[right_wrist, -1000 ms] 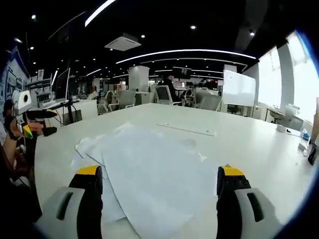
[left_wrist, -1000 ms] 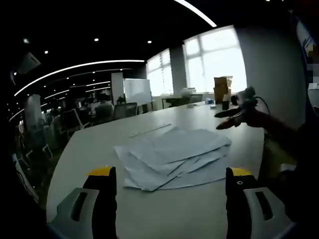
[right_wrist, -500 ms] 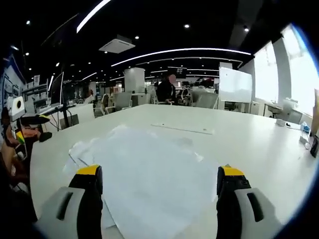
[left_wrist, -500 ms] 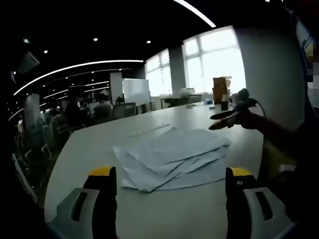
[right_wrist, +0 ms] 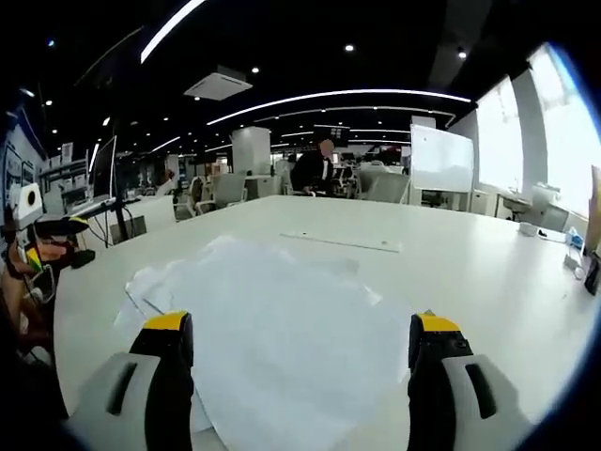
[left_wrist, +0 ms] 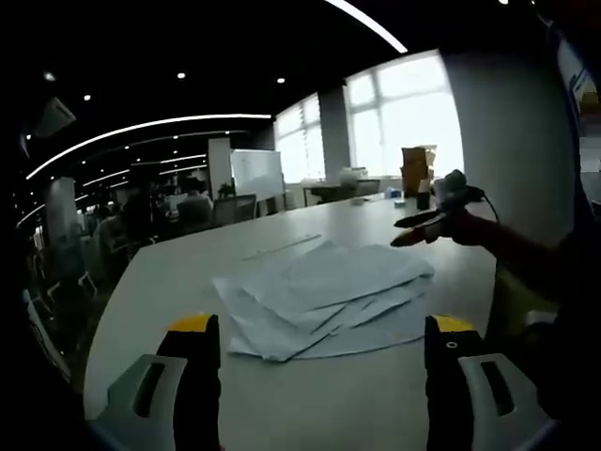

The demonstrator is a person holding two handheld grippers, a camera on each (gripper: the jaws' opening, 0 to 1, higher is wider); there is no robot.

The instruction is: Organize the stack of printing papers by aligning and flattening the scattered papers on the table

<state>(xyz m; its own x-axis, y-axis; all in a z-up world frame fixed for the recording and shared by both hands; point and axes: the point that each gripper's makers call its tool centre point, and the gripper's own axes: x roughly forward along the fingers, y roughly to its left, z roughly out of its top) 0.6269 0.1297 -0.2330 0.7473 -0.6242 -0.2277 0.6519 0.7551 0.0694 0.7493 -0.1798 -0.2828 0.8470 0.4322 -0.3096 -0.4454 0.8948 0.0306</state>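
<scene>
Several white printing papers (left_wrist: 324, 296) lie fanned and overlapping on the long white table (left_wrist: 178, 272), their edges askew. My left gripper (left_wrist: 315, 329) hangs open just short of the pile's near edge, nothing between its yellow-tipped jaws. In the right gripper view the same papers (right_wrist: 282, 319) spread out below my right gripper (right_wrist: 299, 327), which is open and hovers over their near part. The right gripper (left_wrist: 434, 218) also appears at the right of the left gripper view, beyond the pile. The left gripper (right_wrist: 52, 242) appears at the left edge of the right gripper view.
A thin ruler-like strip (right_wrist: 340, 242) lies on the table past the papers. A brown box and small items (left_wrist: 418, 174) stand at the table's far end by the windows. Office chairs, a whiteboard (right_wrist: 443, 164) and people fill the room behind.
The right gripper view has drawn slightly closer over the papers. The left gripper has barely moved, and the papers lie as before.
</scene>
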